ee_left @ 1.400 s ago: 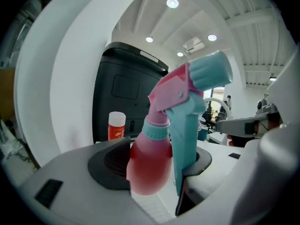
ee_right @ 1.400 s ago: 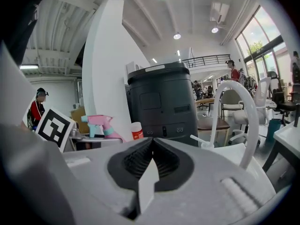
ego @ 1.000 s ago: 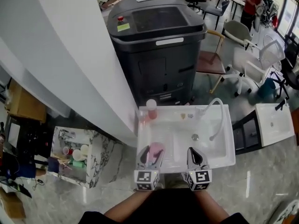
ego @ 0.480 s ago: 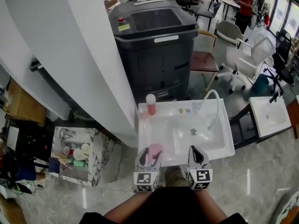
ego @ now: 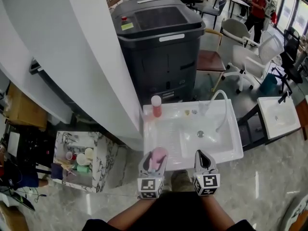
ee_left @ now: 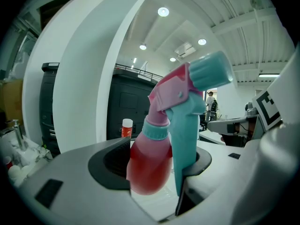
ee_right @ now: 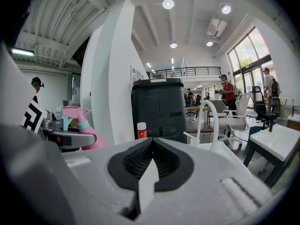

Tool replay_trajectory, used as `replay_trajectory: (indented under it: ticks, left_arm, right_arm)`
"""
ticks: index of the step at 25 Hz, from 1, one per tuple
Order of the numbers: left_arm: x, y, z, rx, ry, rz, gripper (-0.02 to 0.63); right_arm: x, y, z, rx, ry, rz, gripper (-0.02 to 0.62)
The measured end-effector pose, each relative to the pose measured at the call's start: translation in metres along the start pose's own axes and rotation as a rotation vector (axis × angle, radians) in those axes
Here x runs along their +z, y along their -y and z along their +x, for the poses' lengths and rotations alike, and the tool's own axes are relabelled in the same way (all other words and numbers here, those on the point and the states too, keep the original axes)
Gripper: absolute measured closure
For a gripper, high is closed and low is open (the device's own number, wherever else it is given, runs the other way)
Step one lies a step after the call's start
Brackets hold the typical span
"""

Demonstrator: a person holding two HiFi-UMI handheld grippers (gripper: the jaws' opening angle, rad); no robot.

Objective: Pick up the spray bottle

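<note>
Steadiness should matter most now, since the left gripper [ego: 153, 161] clamps the pink spray bottle [ee_left: 150, 168] by its body above the white sink's [ego: 235, 146] near edge, while the right gripper [ego: 202, 159] sits closed and empty alongside.

- The room was bright. Round ceiling lamps [ee_right: 168, 4] glowed white in both gripper views, and daylight came in through the tall windows [ee_right: 246, 55] on the right.
- In the head view the glossy floor [ego: 269, 177] carried pale streaks of reflected light, and the white sink [ego: 163, 129] was almost washed out.
- Shadows were soft and without hard edges.
- Both gripper views had a strong fisheye bend: the straight white pillar [ee_left: 84, 88] looked curved, and the corners went black.
- In the left gripper view the spray bottle [ee_left: 150, 163], very close to the lens, was a little soft, while the background was sharper.
</note>
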State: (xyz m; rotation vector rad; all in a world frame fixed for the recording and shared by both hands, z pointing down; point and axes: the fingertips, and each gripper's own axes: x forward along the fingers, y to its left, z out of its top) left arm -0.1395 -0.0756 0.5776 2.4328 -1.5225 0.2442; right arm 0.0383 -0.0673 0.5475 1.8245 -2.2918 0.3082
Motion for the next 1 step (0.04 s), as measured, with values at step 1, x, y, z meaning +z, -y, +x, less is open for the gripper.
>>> replay_trajectory:
  ticks: [1]
  left_arm:
    - [0.0005, -0.0025, 0.0021, 0.0, -0.003, -0.002, 0.324]
  right_arm:
    - [0.0011, -0.0002, 0.003, -0.001, -0.001, 0.001, 0.598]
